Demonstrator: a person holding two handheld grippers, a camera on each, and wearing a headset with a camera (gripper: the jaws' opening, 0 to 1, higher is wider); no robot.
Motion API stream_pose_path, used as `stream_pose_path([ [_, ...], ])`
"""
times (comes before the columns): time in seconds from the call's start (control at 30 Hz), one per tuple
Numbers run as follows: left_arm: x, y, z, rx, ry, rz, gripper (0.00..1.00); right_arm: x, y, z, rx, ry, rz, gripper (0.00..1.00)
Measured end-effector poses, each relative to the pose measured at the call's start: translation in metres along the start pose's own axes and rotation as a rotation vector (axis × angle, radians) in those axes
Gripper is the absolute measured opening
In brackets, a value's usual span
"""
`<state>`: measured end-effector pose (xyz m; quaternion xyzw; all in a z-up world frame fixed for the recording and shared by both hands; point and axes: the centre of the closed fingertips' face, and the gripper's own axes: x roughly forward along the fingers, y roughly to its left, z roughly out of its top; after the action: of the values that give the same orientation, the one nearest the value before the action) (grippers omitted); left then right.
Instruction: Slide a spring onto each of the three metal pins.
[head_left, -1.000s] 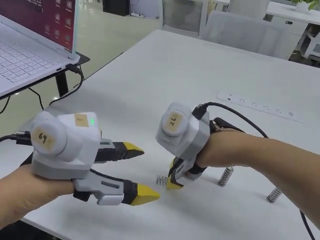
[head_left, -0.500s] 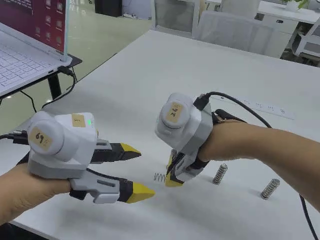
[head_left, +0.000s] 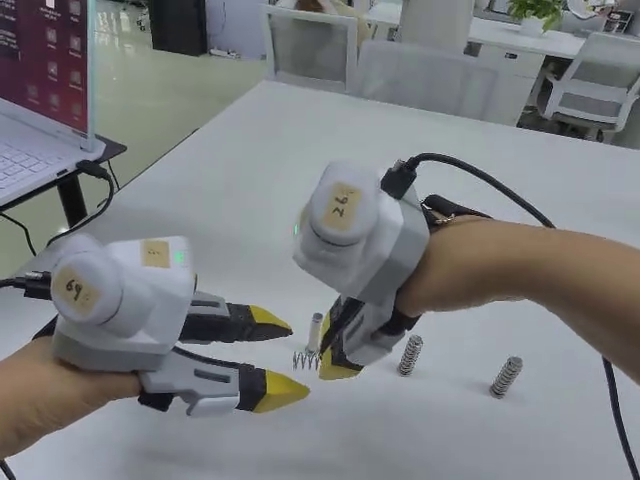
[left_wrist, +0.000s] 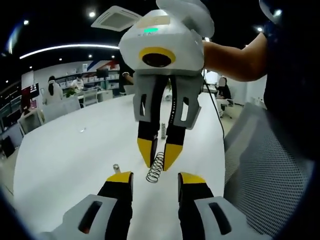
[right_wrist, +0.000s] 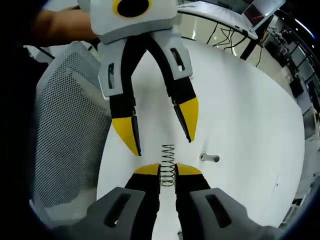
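My right gripper (head_left: 330, 365) points down at the white table (head_left: 250, 170), shut on a small thin spring (head_left: 303, 358) whose free end sticks out to the left just above the tabletop. A bare metal pin (head_left: 314, 330) stands right behind it. Two more pins, each wearing a spring, stand to the right (head_left: 410, 355) (head_left: 505, 376). My left gripper (head_left: 285, 358) hovers open a little to the left, facing the spring. In the right gripper view the spring (right_wrist: 168, 167) sits between my shut right gripper (right_wrist: 168, 172), with the pin (right_wrist: 209, 158) to its right. In the left gripper view the spring (left_wrist: 156, 167) hangs beyond my open left gripper (left_wrist: 156, 179).
A laptop (head_left: 30, 110) on a stand sits off the table's left edge, with a cable (head_left: 105, 185) hanging. A black cable (head_left: 470, 180) runs from the right gripper over the person's arm. Chairs (head_left: 590, 90) and desks stand beyond the far edge.
The head camera has shifted, so the scene slid left. My right gripper stays shut on the spring close to the table, and the bare pin now shows beside it. The left gripper stays open.
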<state>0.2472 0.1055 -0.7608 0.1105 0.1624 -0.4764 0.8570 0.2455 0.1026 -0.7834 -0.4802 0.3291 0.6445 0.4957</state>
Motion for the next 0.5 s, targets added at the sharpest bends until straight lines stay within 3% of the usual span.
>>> stream_pose_path([
  [0.37, 0.004, -0.013, 0.008, 0.057, 0.009, -0.063, 0.09, -0.012, 0.011, 0.002, -0.029, 0.007, -0.005, 0.08],
  [0.5, 0.006, -0.016, 0.008, 0.070, 0.013, -0.072, 0.06, -0.012, 0.013, 0.000, -0.036, 0.019, -0.003, 0.08],
])
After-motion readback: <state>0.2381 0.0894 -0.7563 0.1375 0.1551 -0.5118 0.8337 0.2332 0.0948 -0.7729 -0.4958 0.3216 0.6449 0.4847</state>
